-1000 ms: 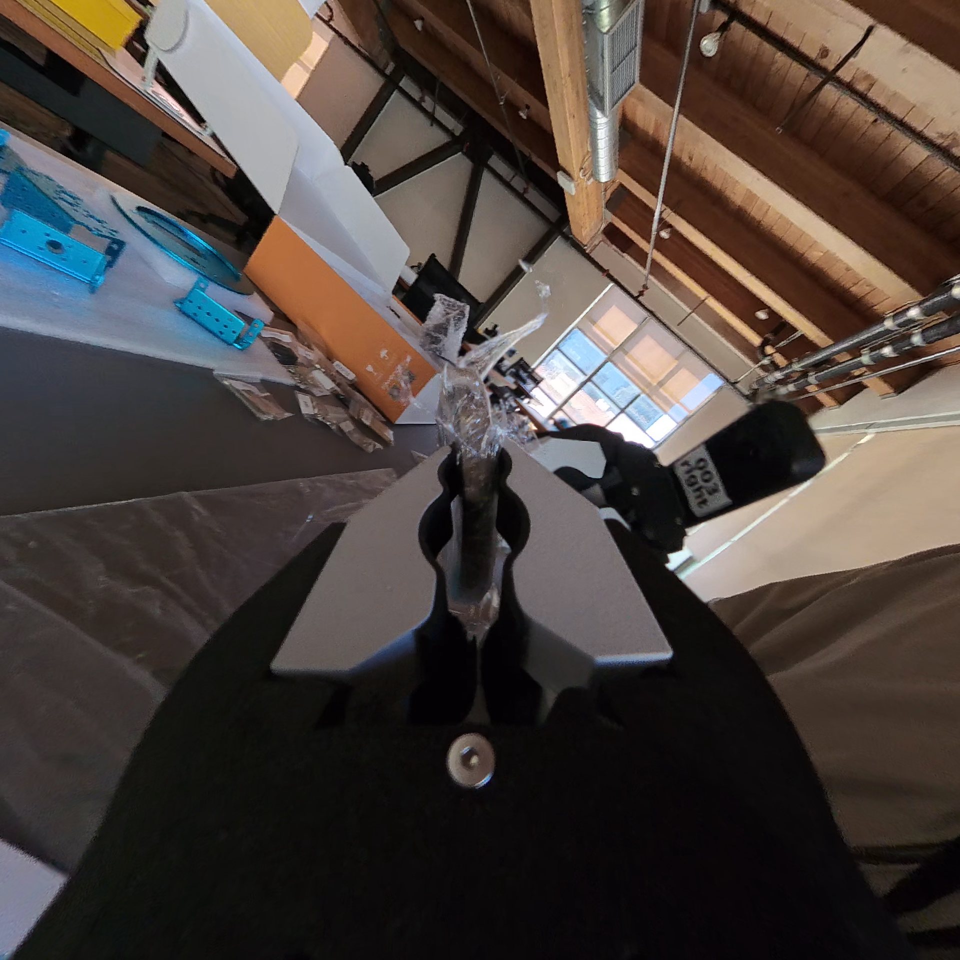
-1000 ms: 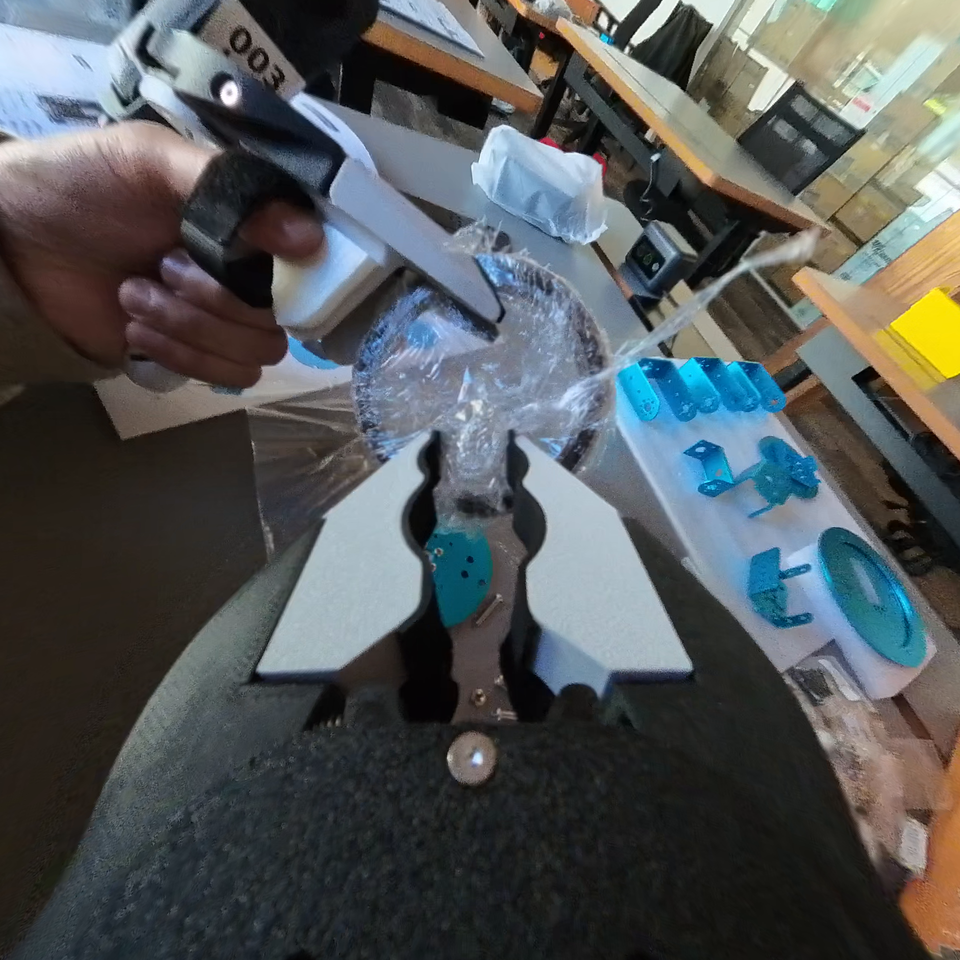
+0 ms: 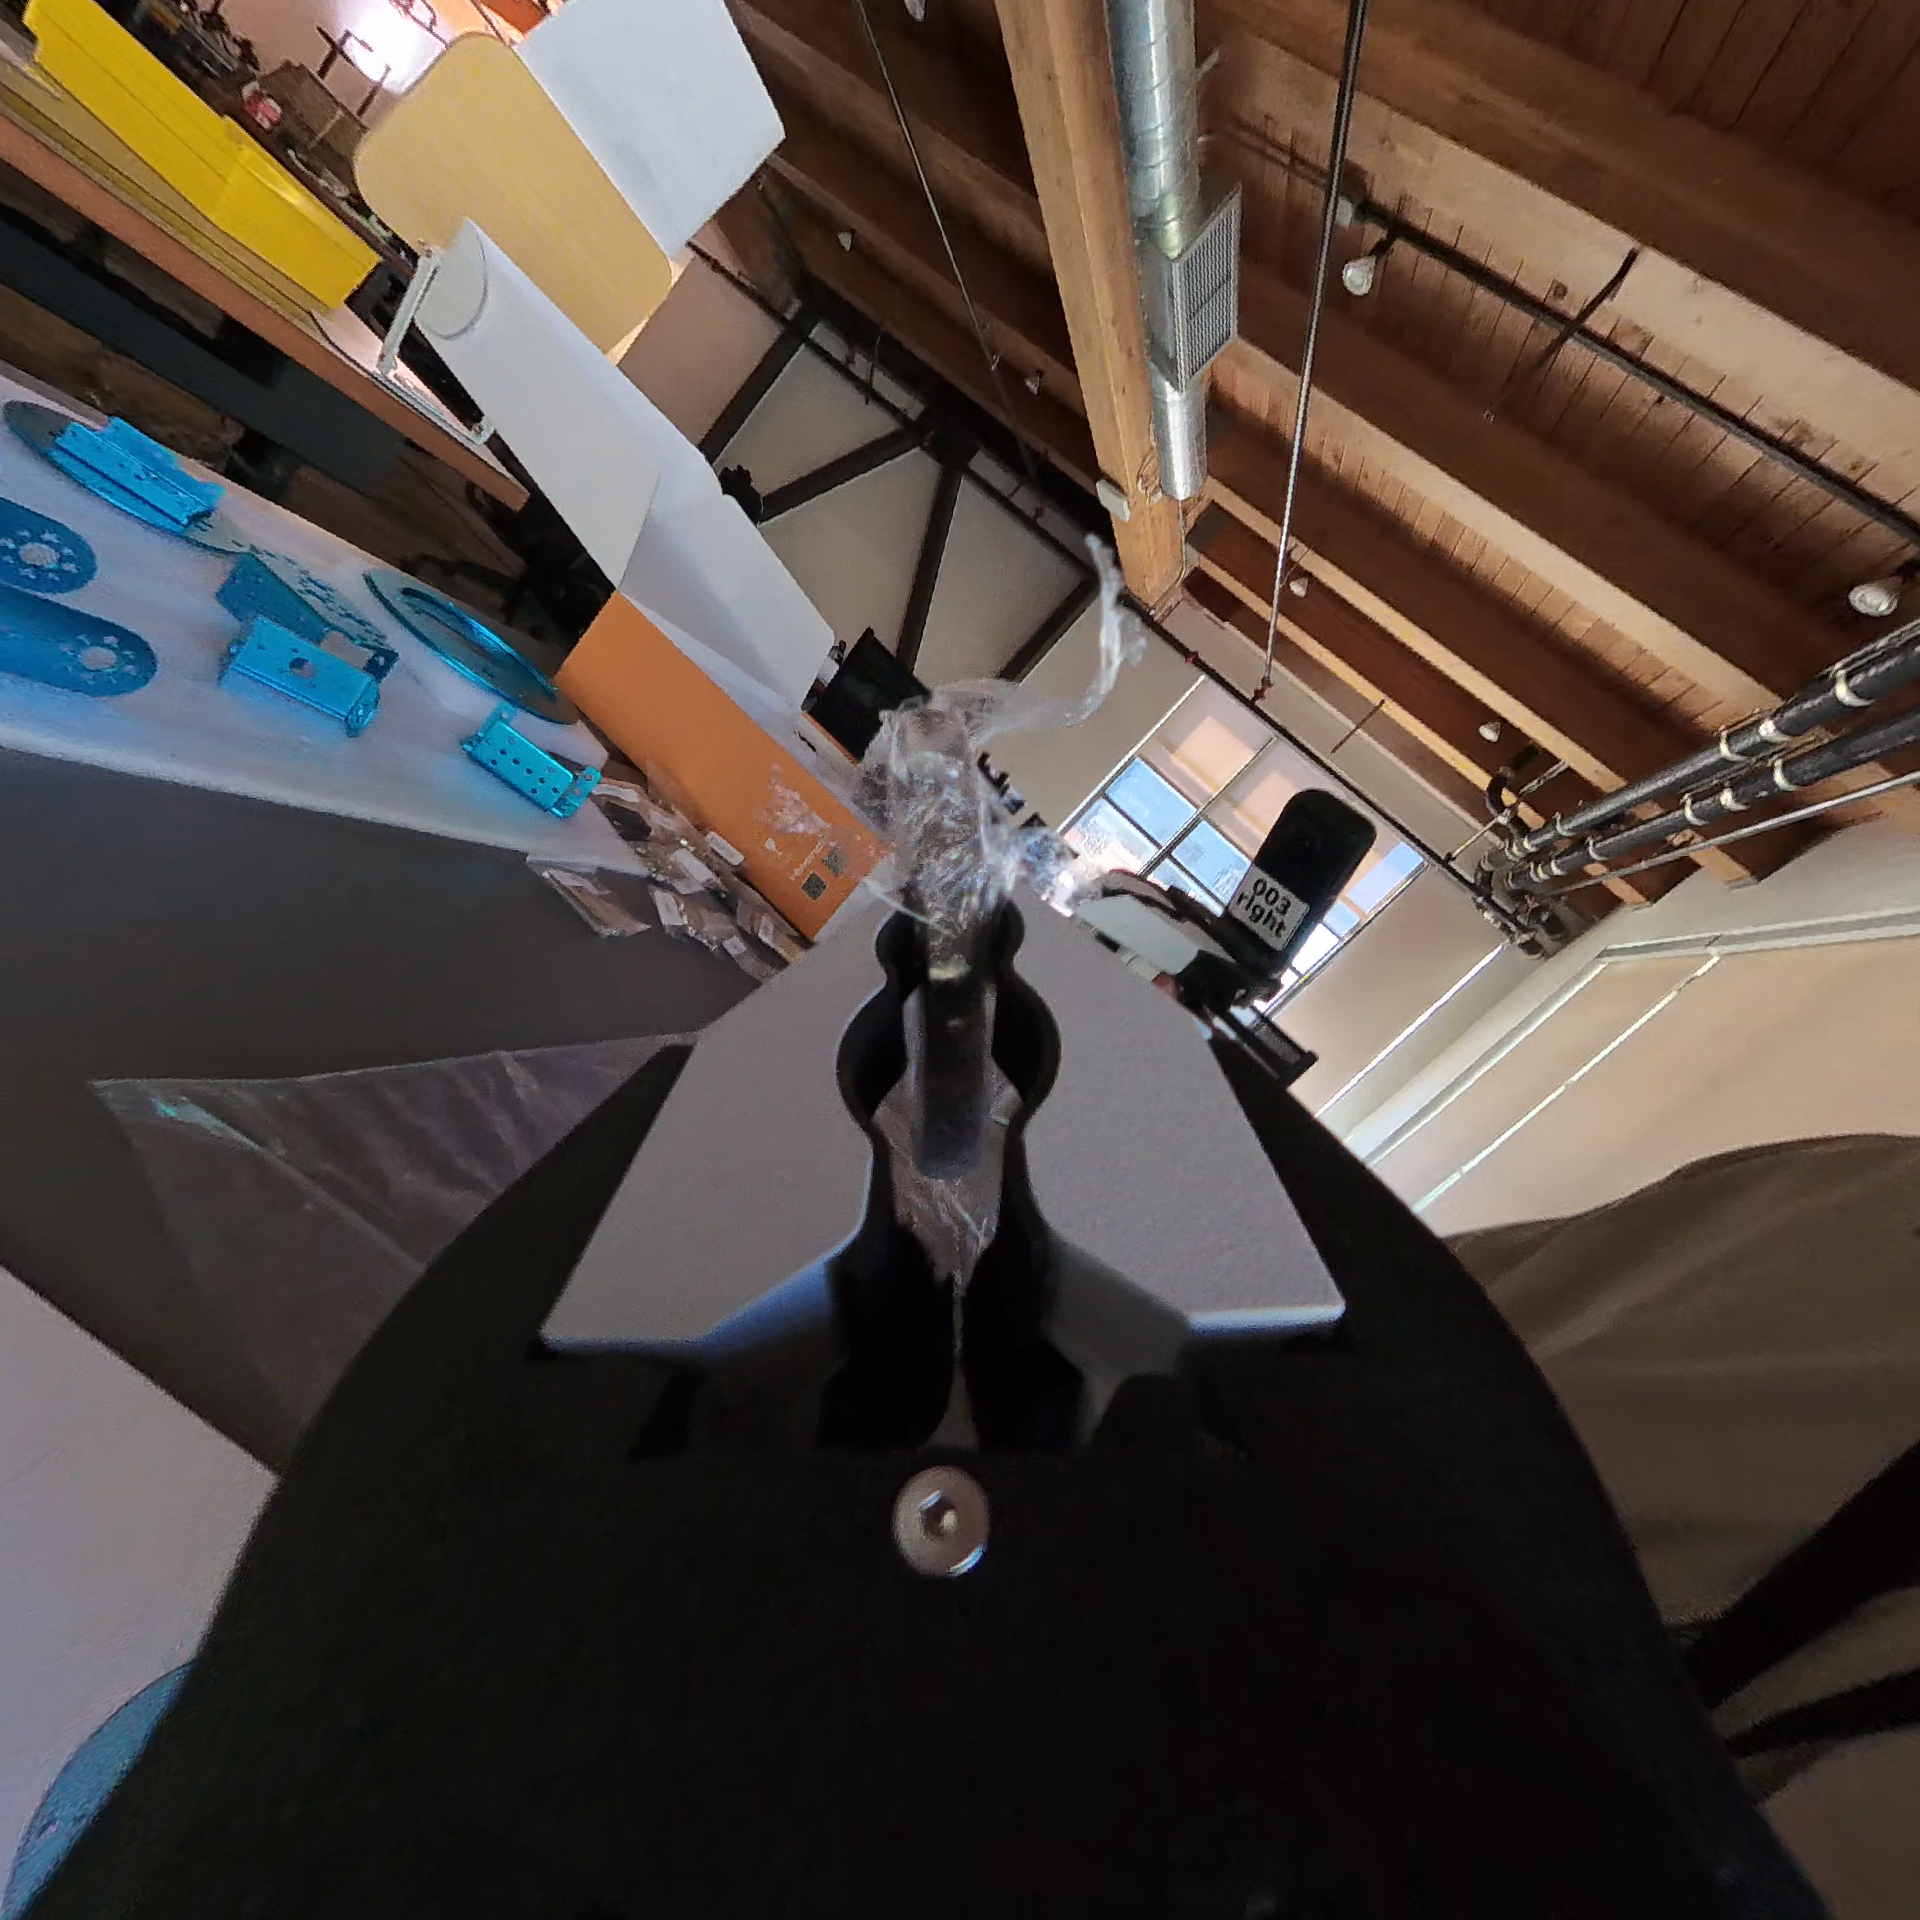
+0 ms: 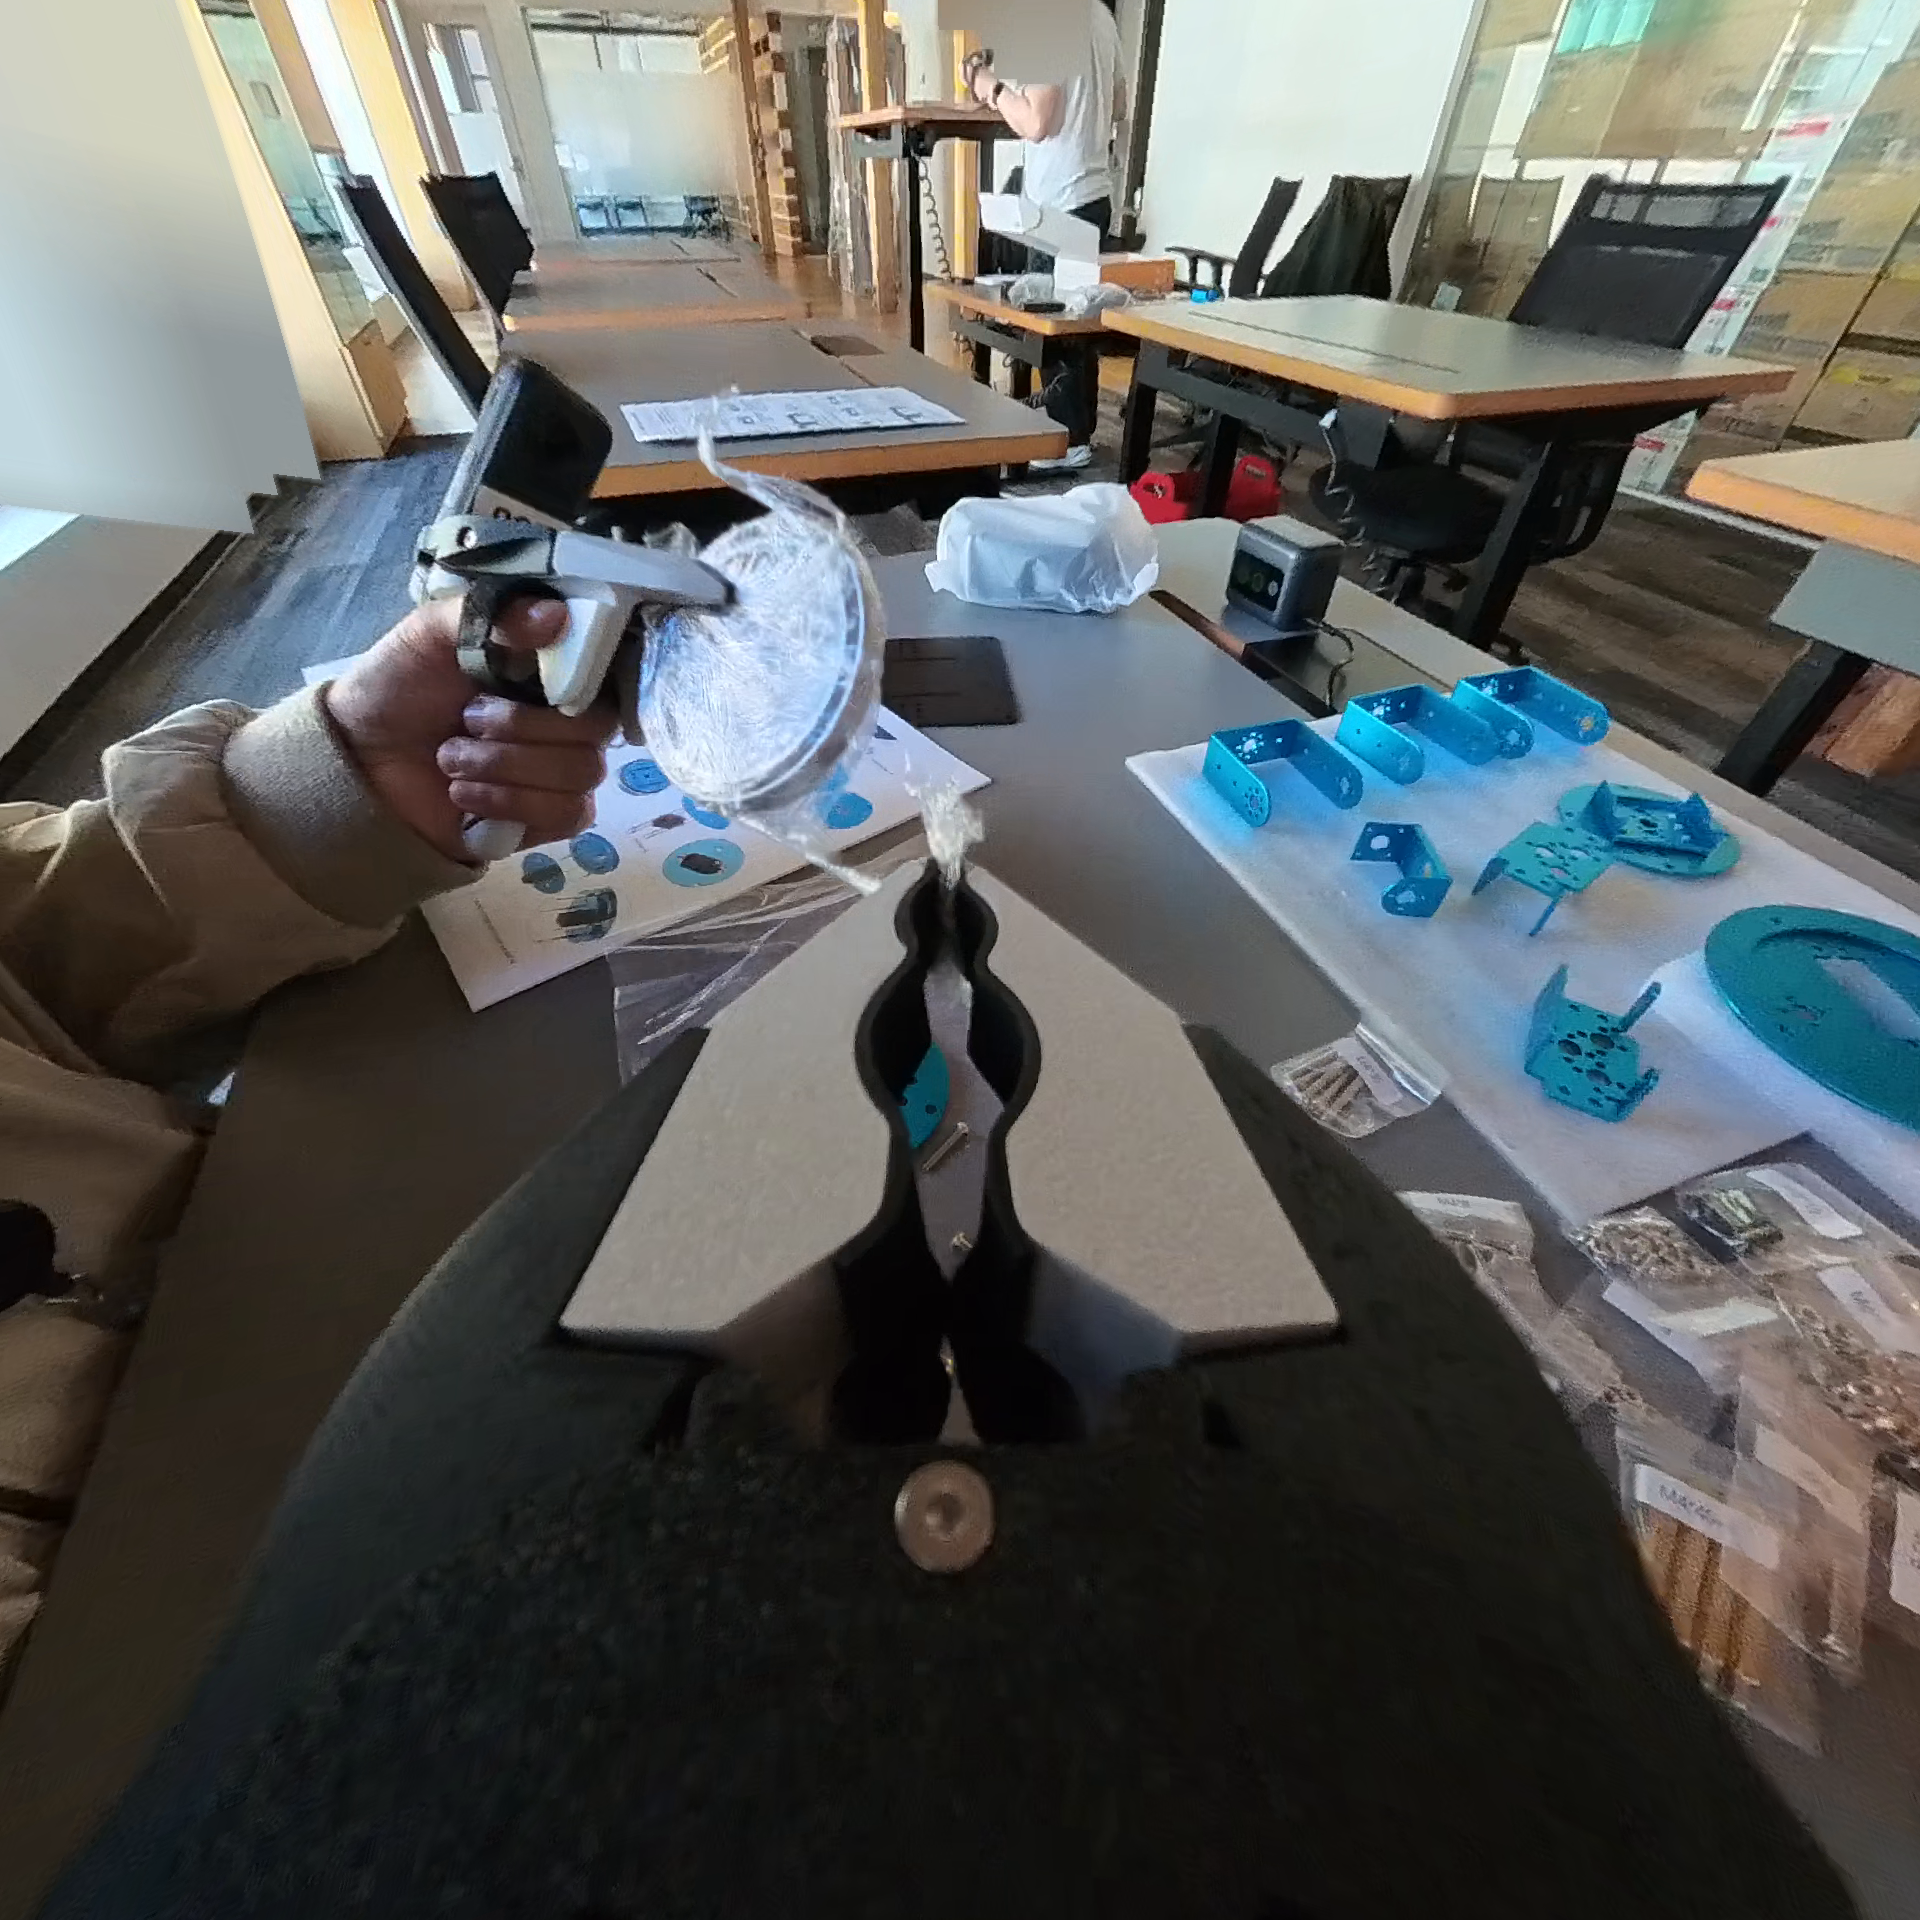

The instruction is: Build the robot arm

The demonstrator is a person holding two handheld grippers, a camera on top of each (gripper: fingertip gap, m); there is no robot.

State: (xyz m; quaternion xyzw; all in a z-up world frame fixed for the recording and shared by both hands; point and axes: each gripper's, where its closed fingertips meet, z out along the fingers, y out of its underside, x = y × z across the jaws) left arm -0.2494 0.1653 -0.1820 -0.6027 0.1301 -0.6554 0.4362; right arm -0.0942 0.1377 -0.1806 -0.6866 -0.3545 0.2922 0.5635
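My left gripper (image 3: 951,914) is shut on the rim of a round dark disc (image 3: 945,1070) wrapped in clear plastic film (image 3: 935,790), seen edge-on between its fingers. In the right wrist view the same disc (image 4: 748,665) is held up above the table by the left gripper (image 4: 717,594) and a hand (image 4: 468,727). My right gripper (image 4: 945,883) is shut on a twisted strand of the film (image 4: 951,821) that runs up to the disc's lower edge. The right gripper also shows in the left wrist view (image 3: 1278,883), beyond the disc.
A white foam sheet (image 4: 1226,790) at the right carries several blue metal brackets (image 4: 1283,764) and a blue ring plate (image 4: 1829,997). Bags of screws (image 4: 1361,1081) lie at its near edge. A picture sheet (image 4: 582,894) and loose film lie under the disc. A person (image 4: 1060,125) stands far back.
The right gripper has shut on a strand of film and drawn back from the disc. The left gripper has lifted and turned the disc, now farther from the right gripper.
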